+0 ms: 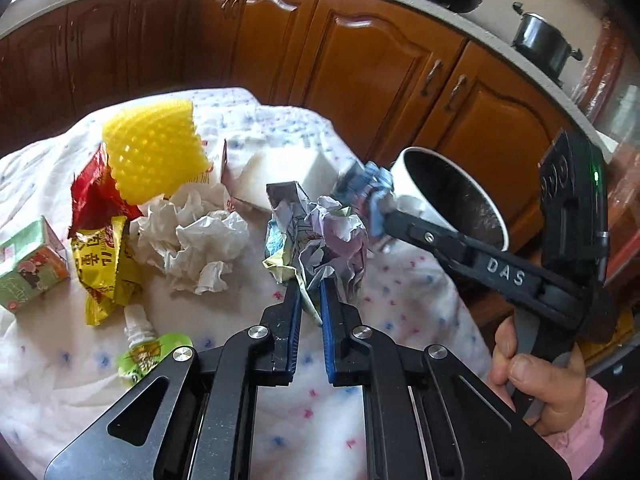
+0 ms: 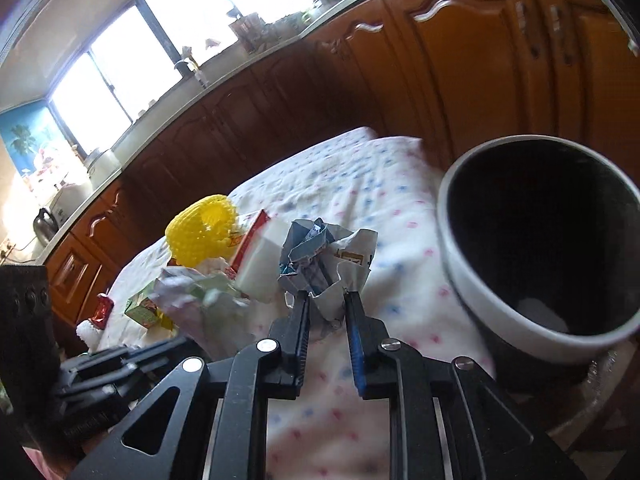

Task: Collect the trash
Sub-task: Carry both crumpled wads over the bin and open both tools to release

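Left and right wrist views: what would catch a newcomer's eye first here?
Each gripper is shut on crumpled paper: the left gripper on a crumpled printed paper ball, the right gripper on a crumpled blue-grey paper wad. A bright yellow knobbly plastic basket tops the litter at left, and a white round bin with dark interior gapes at right.

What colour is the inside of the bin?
Dark, nearly black, inside the bin, with a white rim and outer wall. The right wrist view shows it best.

Kitchen setting: brown wooden cabinets (image 2: 460,52) under a pale counter (image 1: 460,20) ahead of the gripper; bright windows (image 2: 120,68) upper left; dotted white cloth (image 2: 360,196) covers the tabletop.
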### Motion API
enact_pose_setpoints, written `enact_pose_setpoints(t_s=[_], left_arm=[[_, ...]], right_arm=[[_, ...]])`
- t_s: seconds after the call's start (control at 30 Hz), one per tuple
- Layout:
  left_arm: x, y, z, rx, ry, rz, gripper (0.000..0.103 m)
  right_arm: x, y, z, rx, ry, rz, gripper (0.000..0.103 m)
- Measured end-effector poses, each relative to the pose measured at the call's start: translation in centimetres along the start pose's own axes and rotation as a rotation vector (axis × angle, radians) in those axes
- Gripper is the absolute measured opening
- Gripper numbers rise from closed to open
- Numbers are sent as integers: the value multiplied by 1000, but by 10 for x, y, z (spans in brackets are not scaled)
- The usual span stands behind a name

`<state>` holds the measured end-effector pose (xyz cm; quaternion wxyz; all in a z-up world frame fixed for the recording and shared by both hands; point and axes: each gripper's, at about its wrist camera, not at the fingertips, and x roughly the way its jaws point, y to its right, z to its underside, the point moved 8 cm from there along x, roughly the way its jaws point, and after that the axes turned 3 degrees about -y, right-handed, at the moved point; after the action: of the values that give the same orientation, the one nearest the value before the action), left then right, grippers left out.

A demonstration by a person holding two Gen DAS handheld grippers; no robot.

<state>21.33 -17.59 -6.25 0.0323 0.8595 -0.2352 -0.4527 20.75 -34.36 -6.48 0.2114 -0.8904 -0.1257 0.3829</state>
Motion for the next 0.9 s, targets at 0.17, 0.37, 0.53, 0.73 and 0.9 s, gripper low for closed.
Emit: enact_pose_setpoints(t_s=[0.17,0.37,0.53,0.73,0.9], left_arm=[[-13,12,-3,20,22,24,8],[-9,34,-4,47,9,60,8],[1,60,-10,85,1,78,8],[13,89,-22,125,-5,96,8],[25,113,-38,160,-9,101,8]], right_arm=[[-28,17,11,38,34,26,18],[-63,37,18,54,90,94,18],[-82,57,15,75,122,142,18],[-97,81,5,93,152,200,18],[-102,98,-5,101,160,258,18]])
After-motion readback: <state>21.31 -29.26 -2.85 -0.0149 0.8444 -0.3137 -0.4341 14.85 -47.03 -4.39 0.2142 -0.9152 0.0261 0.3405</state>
